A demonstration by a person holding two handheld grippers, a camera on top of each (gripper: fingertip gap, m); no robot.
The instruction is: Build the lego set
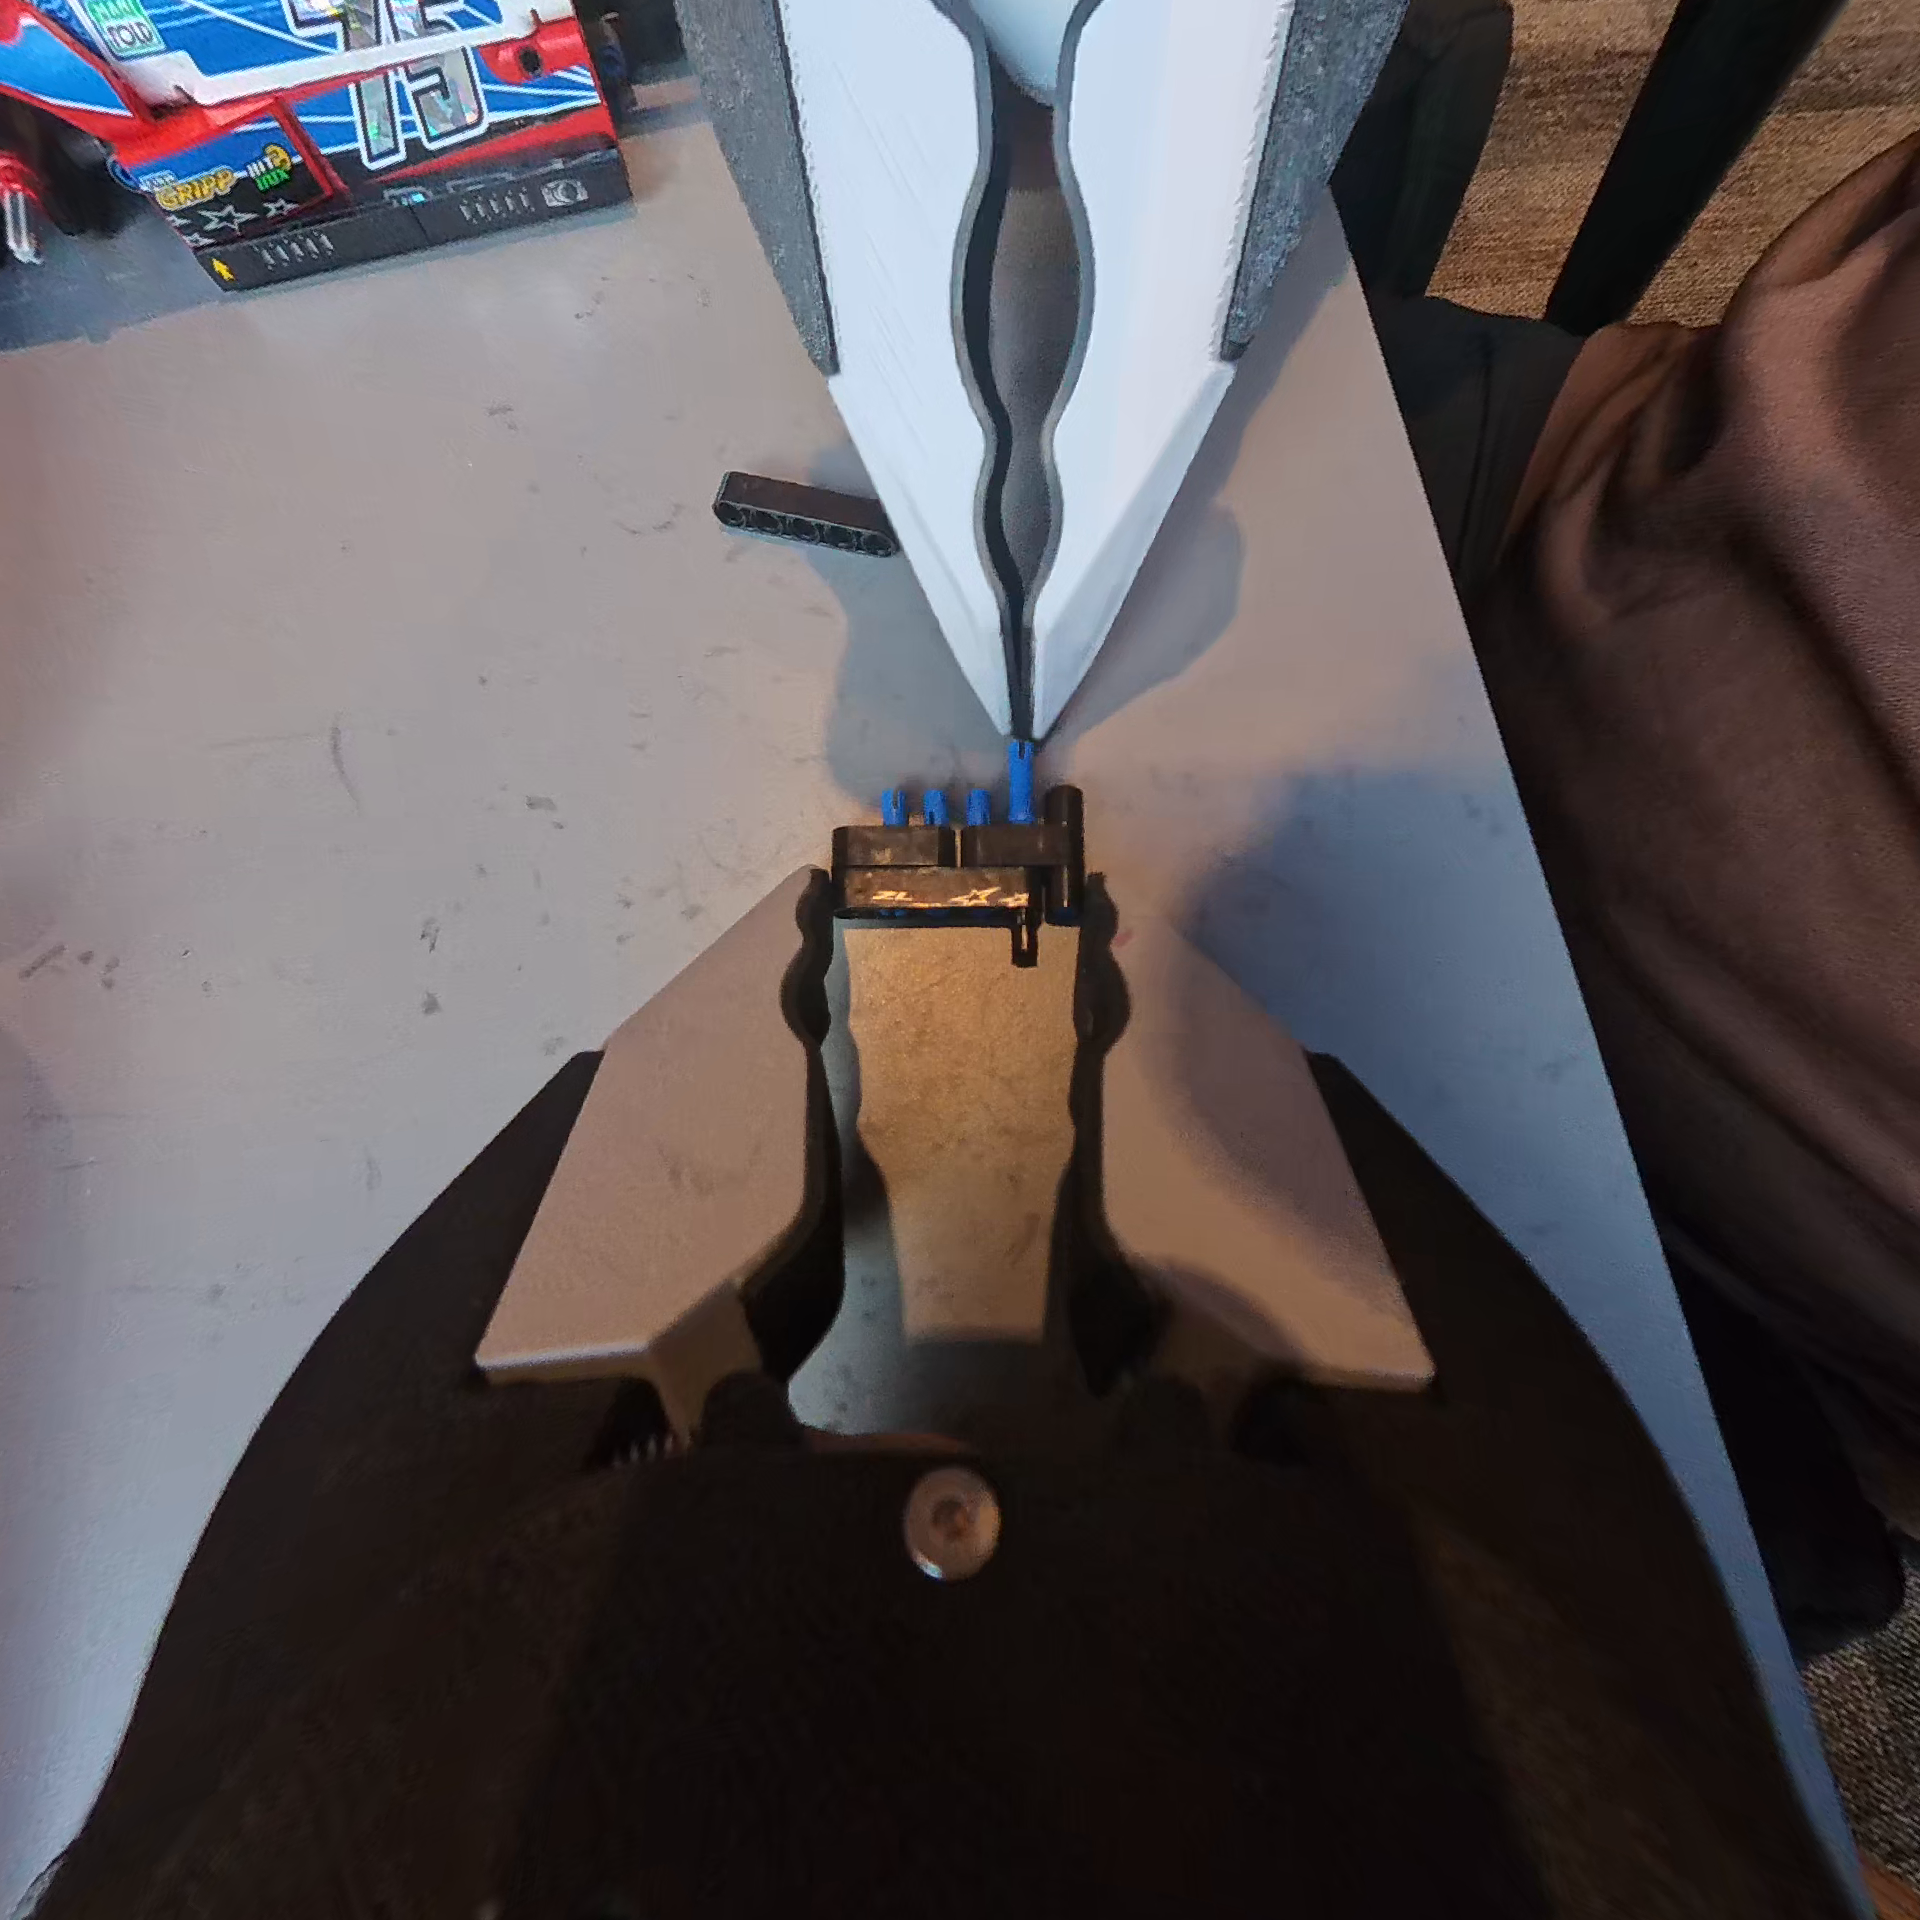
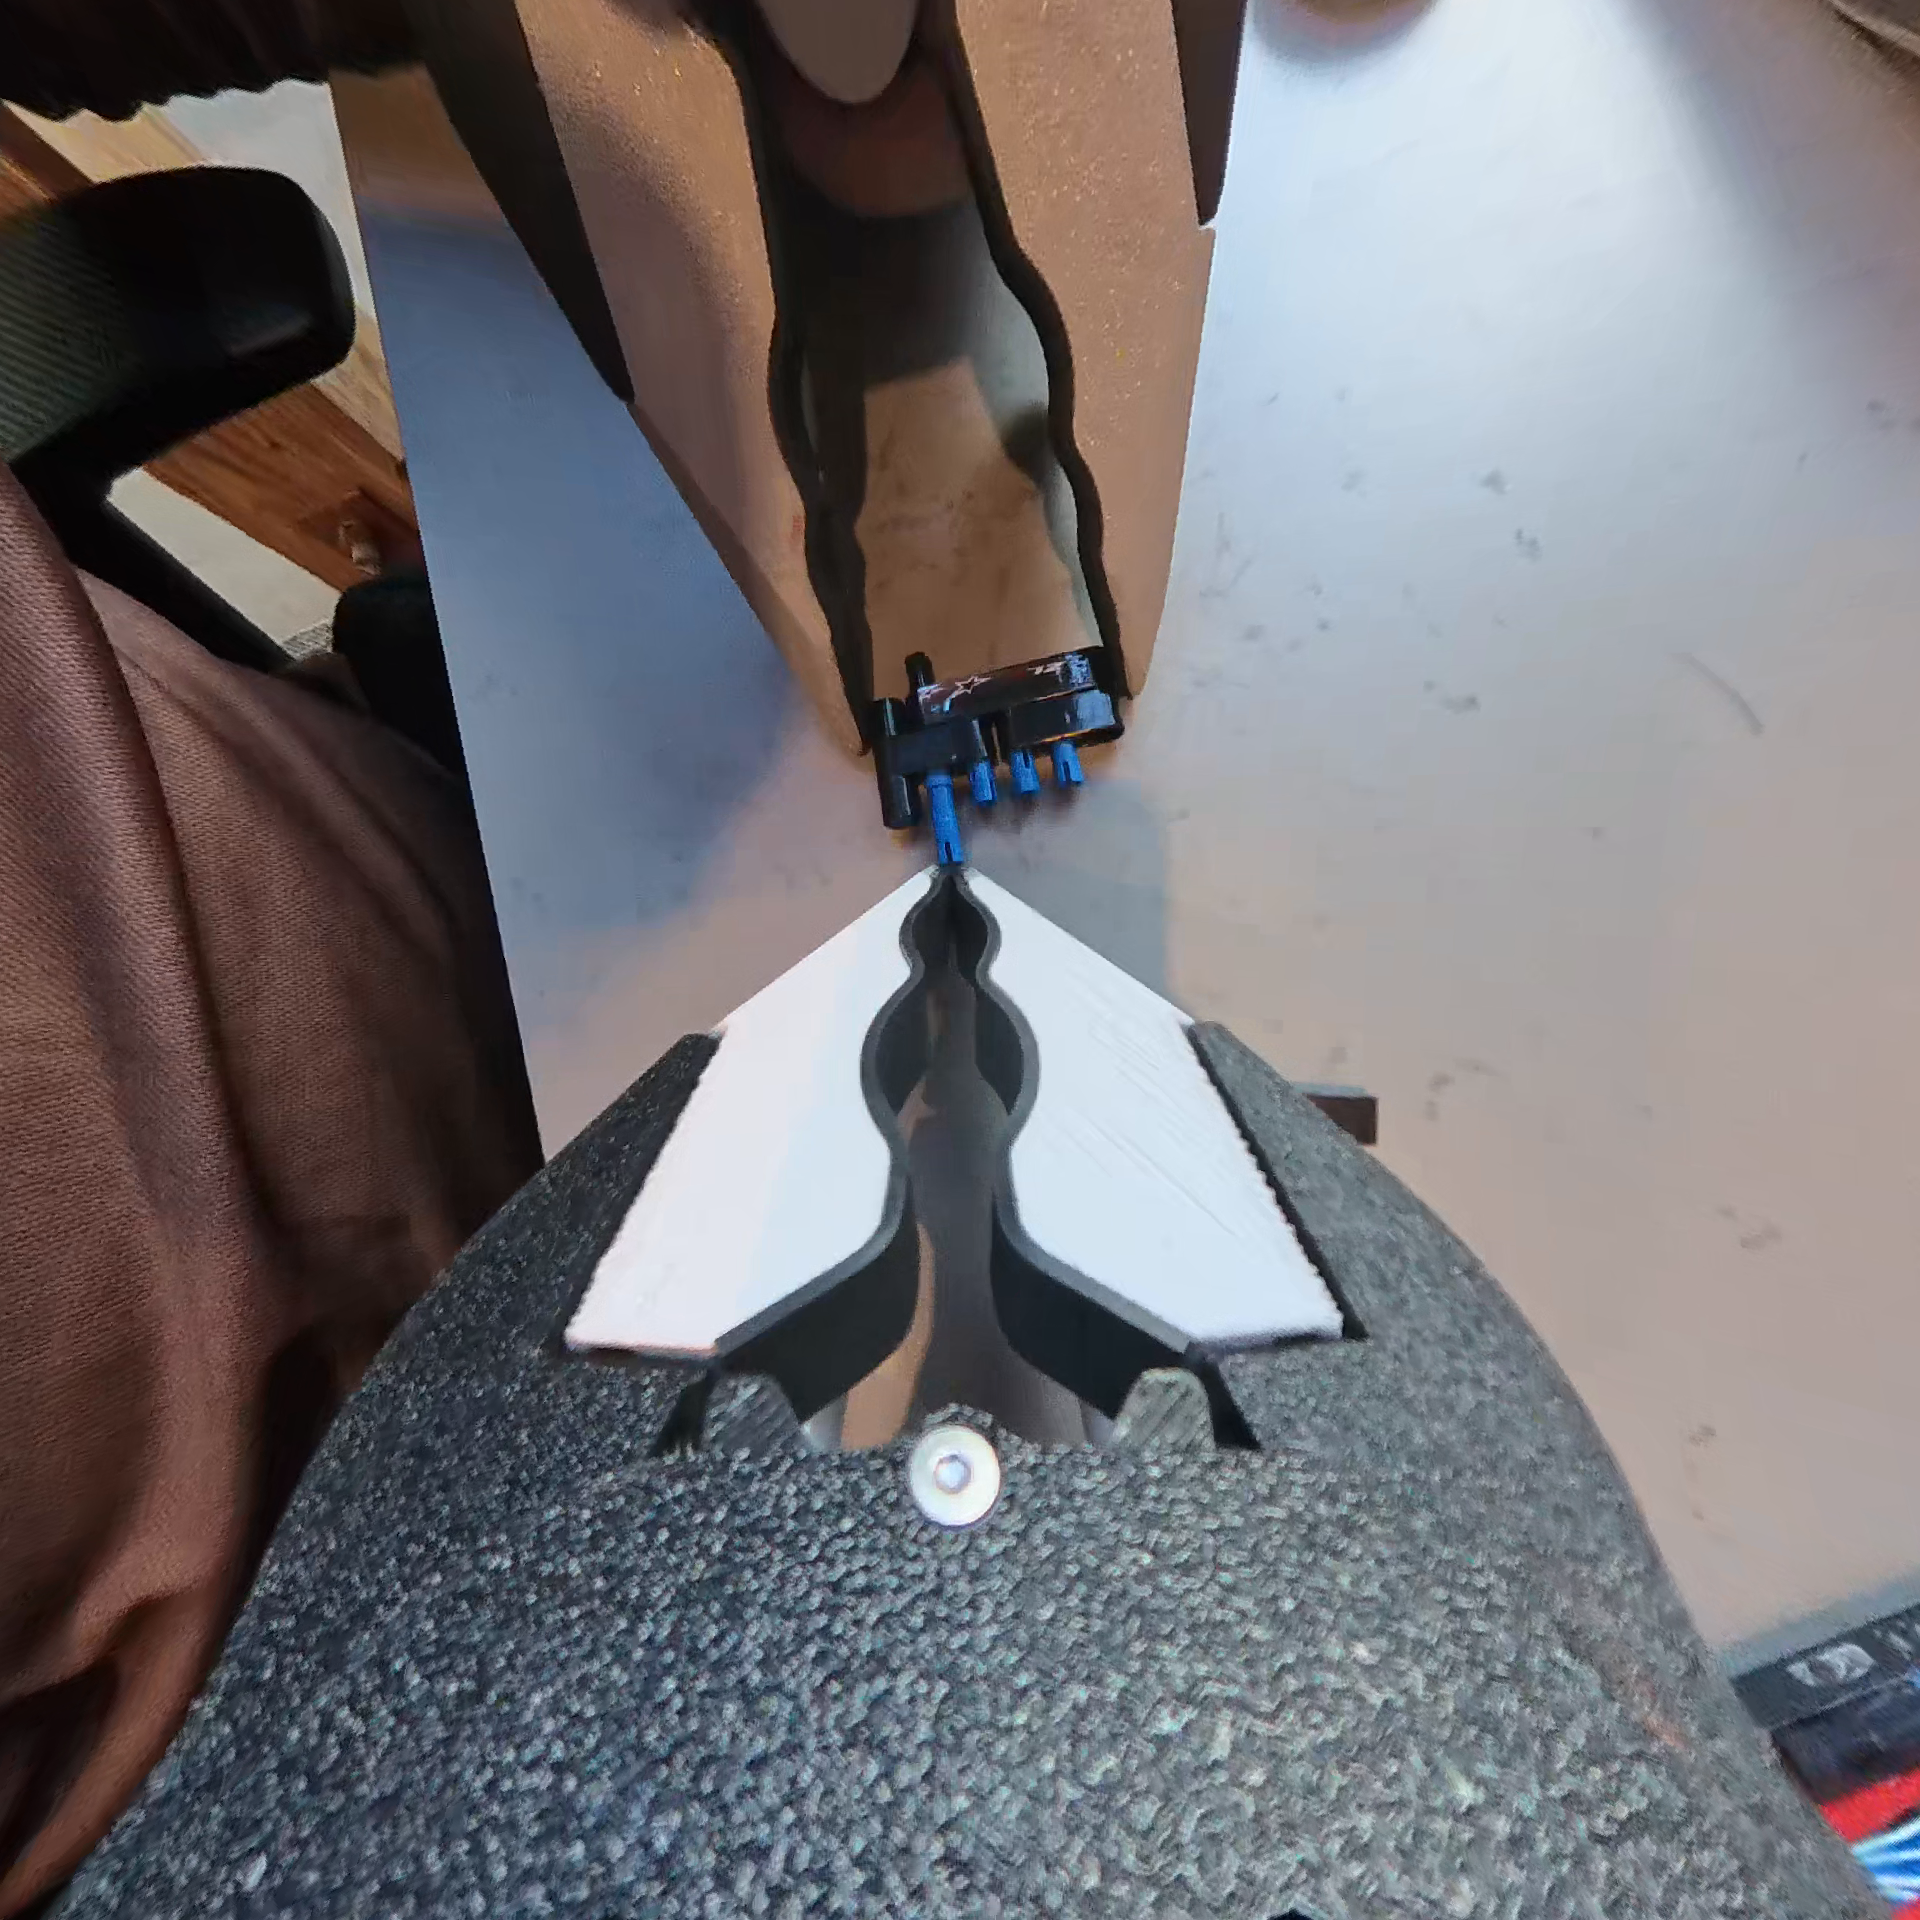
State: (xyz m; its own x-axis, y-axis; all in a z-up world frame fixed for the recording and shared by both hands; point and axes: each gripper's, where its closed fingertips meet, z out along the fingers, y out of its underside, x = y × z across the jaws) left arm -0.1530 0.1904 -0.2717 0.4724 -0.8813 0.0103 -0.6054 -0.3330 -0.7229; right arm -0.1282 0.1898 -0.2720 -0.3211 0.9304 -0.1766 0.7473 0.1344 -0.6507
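Observation:
My left gripper (image 1: 956, 896) is shut on a small black lego assembly (image 1: 956, 847), pads pressing its two ends, a little above the grey table (image 1: 416, 727). Several blue pins stick out of its far side. One blue pin (image 1: 1021, 779) stands out farther than the others. My right gripper (image 2: 948, 878) faces it with the white fingers shut. Their tips meet right at the free end of that long pin (image 2: 943, 826), and I see nothing between the pads. The left gripper (image 2: 997, 707) and assembly (image 2: 997, 717) show opposite in the right wrist view, and the right gripper (image 1: 1023, 727) shows in the left wrist view.
A loose black beam (image 1: 800, 514) lies on the table behind the right gripper. A red, white and blue lego car model (image 1: 312, 125) stands at the far left corner. The table edge runs along the right, beside brown cloth (image 1: 1714, 727) and a black chair armrest (image 2: 156, 301). My two grippers' fingertips are within a few centimetres of each other.

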